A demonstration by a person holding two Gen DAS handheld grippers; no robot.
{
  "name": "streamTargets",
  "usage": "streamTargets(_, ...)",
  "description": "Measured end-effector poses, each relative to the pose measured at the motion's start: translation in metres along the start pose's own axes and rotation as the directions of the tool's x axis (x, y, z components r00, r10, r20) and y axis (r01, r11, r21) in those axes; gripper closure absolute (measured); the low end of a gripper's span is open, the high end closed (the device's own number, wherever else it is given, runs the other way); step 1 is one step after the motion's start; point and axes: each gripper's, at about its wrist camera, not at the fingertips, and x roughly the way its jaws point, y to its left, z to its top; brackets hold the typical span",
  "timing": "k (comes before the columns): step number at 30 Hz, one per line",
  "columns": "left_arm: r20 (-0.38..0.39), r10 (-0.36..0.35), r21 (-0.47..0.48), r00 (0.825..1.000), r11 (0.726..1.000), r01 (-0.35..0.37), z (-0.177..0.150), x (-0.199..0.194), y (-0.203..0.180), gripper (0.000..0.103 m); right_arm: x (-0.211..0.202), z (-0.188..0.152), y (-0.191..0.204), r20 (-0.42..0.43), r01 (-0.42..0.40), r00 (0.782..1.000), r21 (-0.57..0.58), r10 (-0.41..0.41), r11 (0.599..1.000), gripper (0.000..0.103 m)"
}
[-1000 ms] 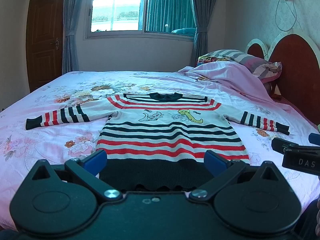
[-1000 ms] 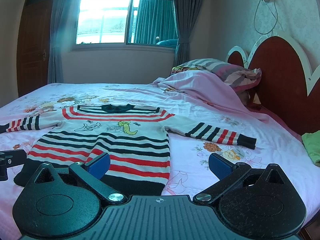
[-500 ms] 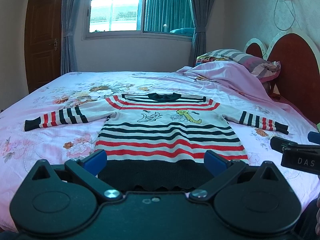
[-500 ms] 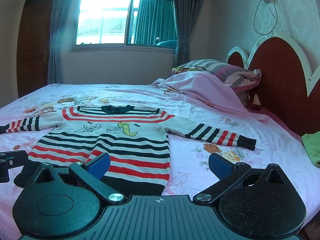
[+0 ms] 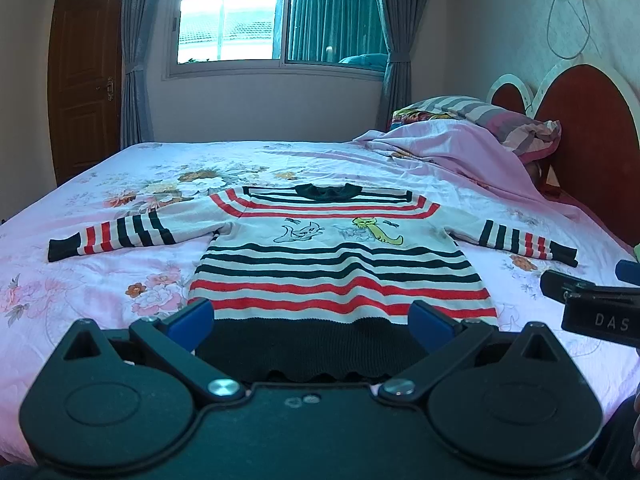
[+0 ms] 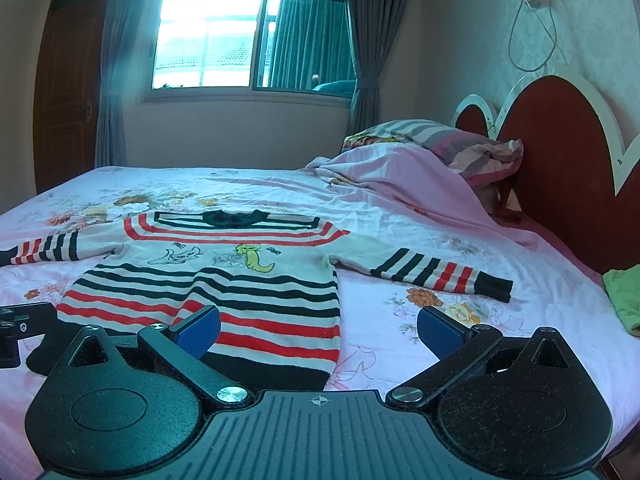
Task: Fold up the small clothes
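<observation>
With the striped sweater [image 5: 336, 264] lying flat on the bed [image 5: 80, 292], sleeves outspread, both the left gripper [image 5: 310, 318] and right gripper [image 6: 318, 330] are hovering wide and empty near its hem, likely needing a sleeve grasp next.

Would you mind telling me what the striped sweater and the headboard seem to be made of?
Striped sweater: knitted yarn, matte; ribbed texture shows in its black hem band. Fibre cannot be told. Headboard: probably lacquered wood or a padded panel, smooth reddish-brown with white painted trim; which one stays unclear.
</observation>
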Motion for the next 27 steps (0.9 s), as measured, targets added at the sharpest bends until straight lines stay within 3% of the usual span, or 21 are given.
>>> streamTargets(8, -0.010, -0.011, -0.033, 1.000, 0.999, 0.011, -0.002, 0.010, 0.011, 0.001, 0.007, -0.001, 0.000, 0.000, 0.008, 1.000, -0.009, -0.008, 1.000, 0.000)
streamTargets(12, -0.052, -0.016, -0.143, 0.999, 0.990, 0.009, 0.003, 0.042, 0.058, 0.001, 0.027, 0.004, -0.007, 0.041, 0.034, 0.999, -0.005, -0.033, 0.999, 0.000)
streamTargets(15, -0.086, 0.040, -0.290, 0.995, 0.955, -0.063, 0.003, 0.073, 0.116, 0.001, 0.054, 0.012, -0.014, 0.047, 0.073, 0.996, -0.008, -0.072, 0.997, 0.000)
streamTargets(17, -0.084, 0.044, -0.400, 0.996, 0.914, -0.074, 0.002, 0.091, 0.164, 0.004, 0.079, 0.019, -0.020, 0.052, 0.104, 0.993, -0.009, -0.103, 0.995, 0.000)
streamTargets(21, -0.088, 0.174, -0.505, 0.981, 0.841, -0.194, 0.004, 0.131, 0.255, 0.016, 0.125, 0.033, -0.029, 0.034, 0.144, 0.989, 0.007, -0.144, 0.990, 0.000)
streamTargets(23, -0.089, 0.162, -0.625, 0.983, 0.760, -0.181, 0.002, 0.156, 0.308, 0.023, 0.143, 0.038, -0.030, 0.020, 0.156, 0.988, 0.012, -0.156, 0.988, 0.000)
streamTargets(24, -0.094, 0.157, -0.670, 0.983, 0.721, -0.179, 0.000, 0.168, 0.330, 0.035, 0.152, 0.041, -0.031, 0.019, 0.166, 0.986, 0.014, -0.166, 0.986, 0.000)
streamTargets(25, -0.095, 0.137, -0.718, 0.986, 0.677, -0.163, -0.002, 0.182, 0.354, 0.041, 0.158, 0.042, -0.031, 0.018, 0.173, 0.985, 0.013, -0.174, 0.985, 0.000)
streamTargets(27, -0.099, 0.087, -0.808, 0.991, 0.574, -0.131, -0.008, 0.209, 0.389, 0.044, 0.169, 0.043, -0.027, 0.008, 0.179, 0.984, 0.004, -0.179, 0.984, 0.000)
